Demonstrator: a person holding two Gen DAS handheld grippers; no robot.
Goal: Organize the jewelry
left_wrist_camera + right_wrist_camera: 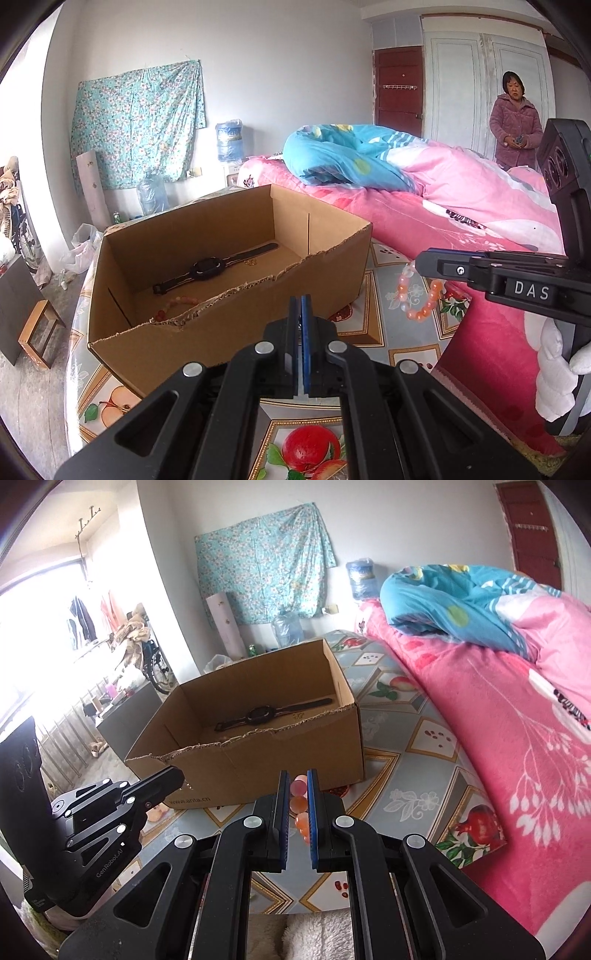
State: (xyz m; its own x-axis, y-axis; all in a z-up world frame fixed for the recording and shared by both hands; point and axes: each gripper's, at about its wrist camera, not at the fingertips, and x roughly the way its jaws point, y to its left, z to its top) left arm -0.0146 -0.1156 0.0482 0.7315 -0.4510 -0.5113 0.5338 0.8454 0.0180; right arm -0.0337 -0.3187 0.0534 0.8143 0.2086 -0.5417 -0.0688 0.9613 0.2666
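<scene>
An open cardboard box stands on a fruit-patterned cloth. In it lie a black watch, a pink bead bracelet and a small gold piece. My left gripper is shut with nothing in it, just in front of the box's torn near wall; the right wrist view shows it at the box's left corner. To the right of the box my right gripper is shut on an orange and pink bead bracelet, which hangs from its tip above the cloth.
A pink quilt and a rolled blue quilt lie on the bed to the right of the box. A person in a purple padded jacket stands at the back right. Water bottles stand by the far wall. A white-gloved hand holds the right gripper.
</scene>
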